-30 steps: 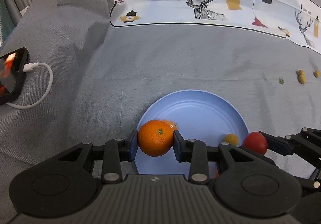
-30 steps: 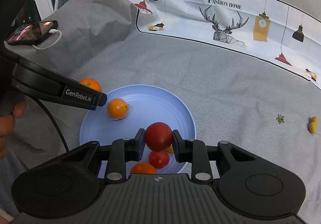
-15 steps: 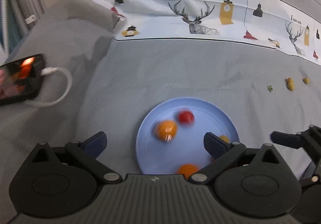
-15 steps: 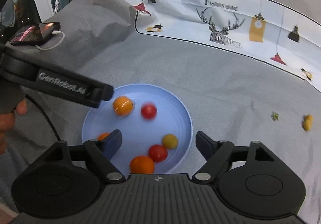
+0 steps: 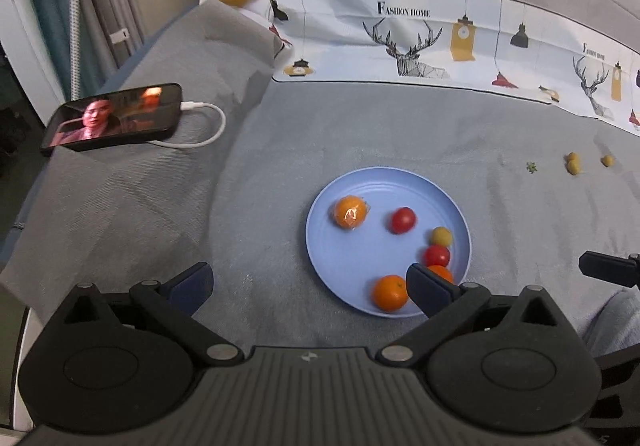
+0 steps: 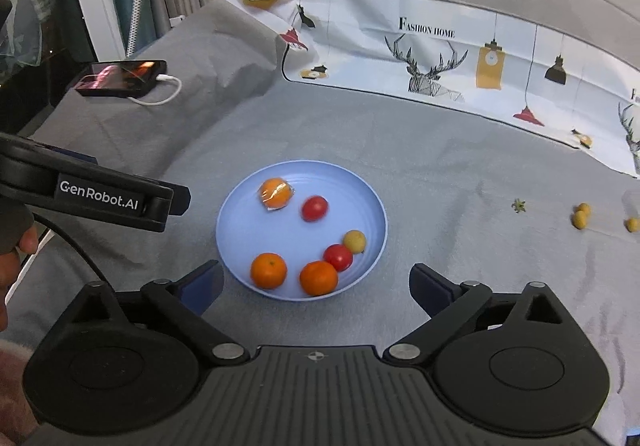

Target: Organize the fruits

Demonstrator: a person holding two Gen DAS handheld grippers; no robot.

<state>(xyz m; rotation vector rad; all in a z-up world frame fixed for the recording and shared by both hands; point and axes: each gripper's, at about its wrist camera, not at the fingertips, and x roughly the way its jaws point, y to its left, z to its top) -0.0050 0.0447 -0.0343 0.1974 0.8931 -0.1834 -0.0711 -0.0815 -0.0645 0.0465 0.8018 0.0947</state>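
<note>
Grey-covered bench (image 6: 440,166) first, w/ a printed cloth (image 6: 440,58) along the back. Blue plate (image 6: 240,230) sits mid-bench, just ahead of both claws. On it: three oranges, one of them wrapped in film (image 6: 275,192), two red tomatoes (image 6: 315,208), one small yellow fruit (image 6: 355,241). Phone (image 5: 112,120) on a charge cable lies far left, not part of the job.

What's left loose: three small yellow fruits (image 6: 580,216) on the bare cover, well apart from the plate, off to the right & a bit further back, w/ a tiny green stem bit (image 6: 519,205) between them and the plate.

Right claw (image 6: 316,284) is nearer those strays; its jaws are opening, nearly full spread, nothing between them. Left claw (image 5: 310,284) also stands wide apart, empty, hanging over the plate's near-left edge.

So next pick prob. falls to the right hand: swing right and forward, away from the plate. Yellow fruits are round, no long axis to line up; two sit touching, so a clean single grab may be fiddly.
</note>
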